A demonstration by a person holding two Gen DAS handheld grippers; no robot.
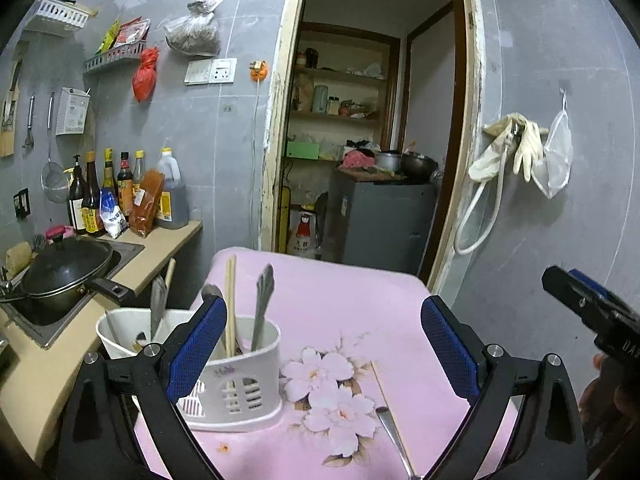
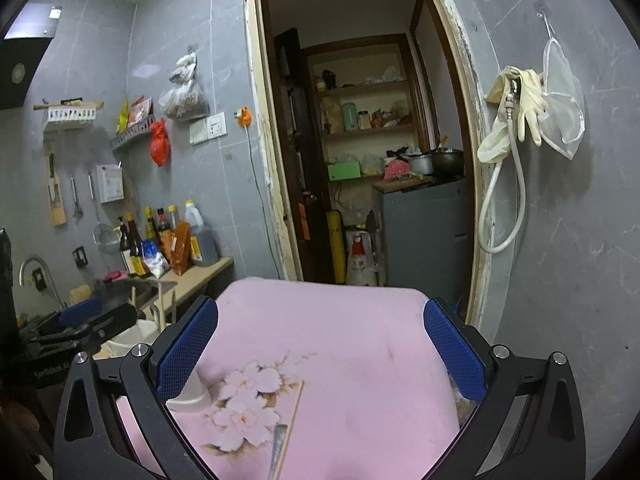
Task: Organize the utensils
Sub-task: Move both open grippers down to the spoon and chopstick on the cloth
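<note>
Both hand-held grippers, left and right, spread, holding nothing. Loose chopstick and metal utensil lie near right on pink desk; white caddy left (part filled). Both likely light, stiff, slippery: pinch mid-shaft.

Left gripper jaws spread wide, white utensil holder near pink table's left edge (chopsticks, spoon upright inside), loose chopstick and metal utensil toward front edge

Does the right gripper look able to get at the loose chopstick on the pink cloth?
Probably yes. The right gripper is open, and the chopstick lies flat on the cloth ahead, between its fingers. Only a spoon handle lies against it.
</note>
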